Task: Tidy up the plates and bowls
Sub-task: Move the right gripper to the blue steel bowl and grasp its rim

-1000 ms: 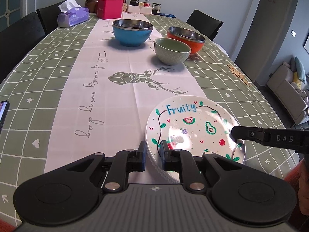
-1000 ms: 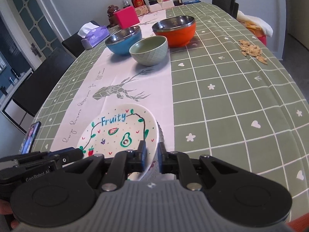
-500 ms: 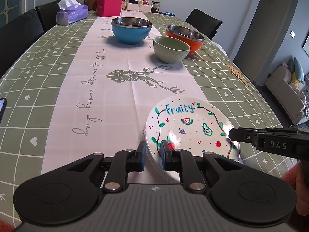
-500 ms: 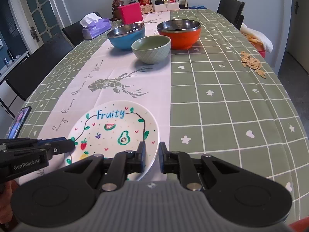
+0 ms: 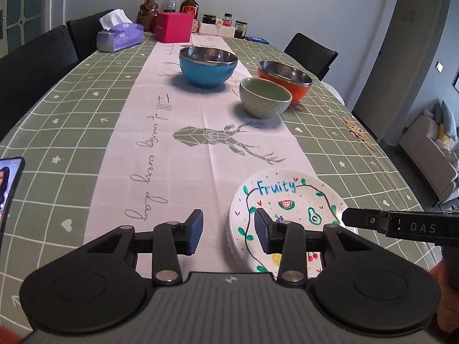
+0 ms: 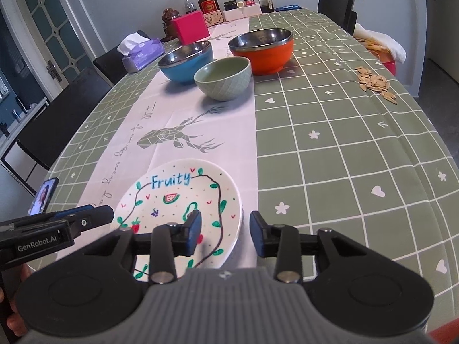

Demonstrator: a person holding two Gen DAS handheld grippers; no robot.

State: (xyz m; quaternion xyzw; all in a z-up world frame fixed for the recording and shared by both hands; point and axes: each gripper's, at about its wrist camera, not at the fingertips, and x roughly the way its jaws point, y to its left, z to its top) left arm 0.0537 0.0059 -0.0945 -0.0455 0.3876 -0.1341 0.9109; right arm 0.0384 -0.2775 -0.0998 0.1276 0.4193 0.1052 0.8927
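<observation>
Nearest to us, the left hand-held gripper [image 5: 228, 232] has its jaws opening, one pad over the painted "Fruity" plate [image 5: 289, 200] and the other over the white table runner [image 5: 172, 143], with the plate's left rim between them and no pad pressing on it. The right hand-held gripper [image 6: 225, 232] is opening as well, its jaws standing astride the plate's right rim without gripping. The plate appears to top a small stack, lying at the near end of the desk [image 6: 344, 149], partly on the runner and partly on the green checked cloth. A phone [image 6: 43, 197] lies at the left edge. Farther up the runner we see a green ceramic bowl [image 6: 222, 78], just behind it an orange steel-lined bowl [image 6: 262, 50] and a blue one [image 6: 186, 61]. Seeds [image 6: 375, 84] are scattered to the right. At the far end stand a tissue box [image 5: 120, 37], a pink box [image 5: 173, 27] and bottles [image 5: 189, 1].
</observation>
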